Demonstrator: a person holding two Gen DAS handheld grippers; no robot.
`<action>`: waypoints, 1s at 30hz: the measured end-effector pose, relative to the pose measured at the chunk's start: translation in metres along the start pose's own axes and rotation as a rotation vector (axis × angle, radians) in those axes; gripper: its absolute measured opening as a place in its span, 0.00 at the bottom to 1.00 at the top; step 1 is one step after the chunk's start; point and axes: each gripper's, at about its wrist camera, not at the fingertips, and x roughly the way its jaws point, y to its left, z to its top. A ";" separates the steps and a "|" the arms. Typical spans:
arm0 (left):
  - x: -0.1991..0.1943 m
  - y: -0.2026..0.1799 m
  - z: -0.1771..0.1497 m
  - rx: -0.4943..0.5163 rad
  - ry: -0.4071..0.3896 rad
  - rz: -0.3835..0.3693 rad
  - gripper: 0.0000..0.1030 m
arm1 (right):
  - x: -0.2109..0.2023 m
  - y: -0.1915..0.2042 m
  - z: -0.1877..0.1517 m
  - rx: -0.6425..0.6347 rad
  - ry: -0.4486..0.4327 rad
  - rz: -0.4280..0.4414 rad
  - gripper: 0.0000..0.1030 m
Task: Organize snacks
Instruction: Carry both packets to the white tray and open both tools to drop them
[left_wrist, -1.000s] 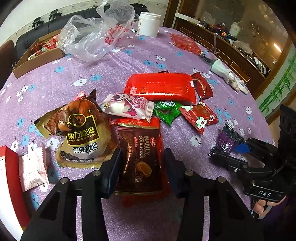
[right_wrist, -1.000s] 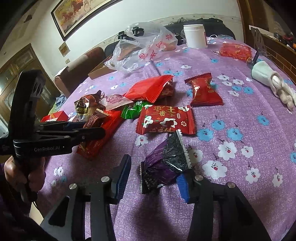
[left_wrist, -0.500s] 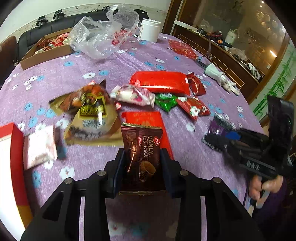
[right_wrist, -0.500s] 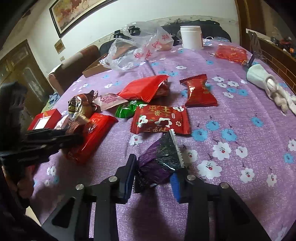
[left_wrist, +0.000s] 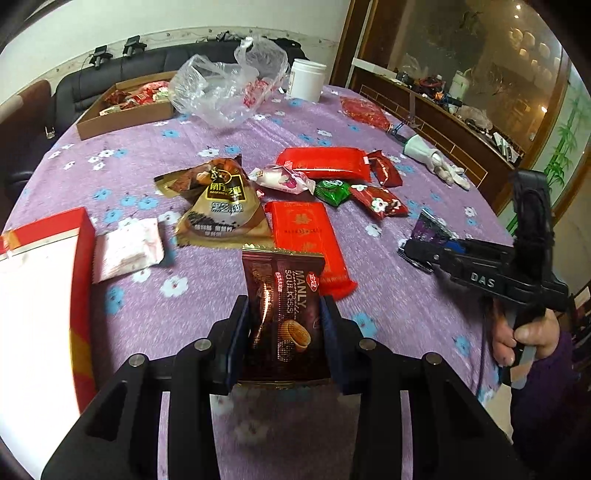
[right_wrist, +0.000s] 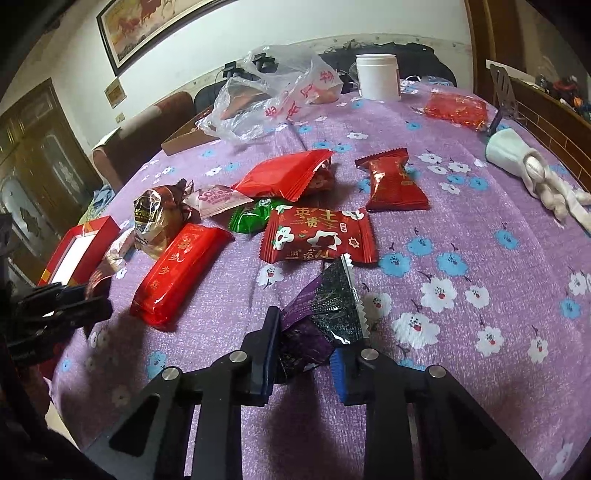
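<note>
Snacks lay scattered over the middle of a round table (left_wrist: 332, 122) covered in a purple flowered cloth. The left gripper (left_wrist: 284, 332) was clamped on a dark brown Manly biscuit packet (left_wrist: 284, 302), both pads pressing its sides and holding it clear of the cloth near the table's near edge. The right gripper (right_wrist: 304, 347) had just been closing, and its jaws pinched a crumpled purple-and-black wrapper (right_wrist: 321, 310) lying on the cloth toward the near right edge. Just beyond the biscuit packet lay a flat red pack (left_wrist: 306, 240), with a gold-brown sesame bag (left_wrist: 221, 206) beside it on the left. A red box (left_wrist: 40, 280) sat at the left edge. Toward the far edge stood a cardboard tray (left_wrist: 122, 114) with snacks in it, a clear plastic bag (left_wrist: 229, 88) and a white jar (left_wrist: 306, 79).
</note>
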 end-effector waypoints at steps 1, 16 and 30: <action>-0.004 0.001 -0.002 -0.002 -0.005 -0.001 0.34 | -0.001 0.001 -0.001 -0.002 -0.004 0.000 0.24; -0.098 0.069 -0.050 -0.182 -0.160 0.199 0.35 | -0.009 0.132 0.002 -0.219 -0.028 0.244 0.24; -0.125 0.134 -0.085 -0.318 -0.174 0.356 0.35 | 0.022 0.293 -0.001 -0.448 0.019 0.431 0.23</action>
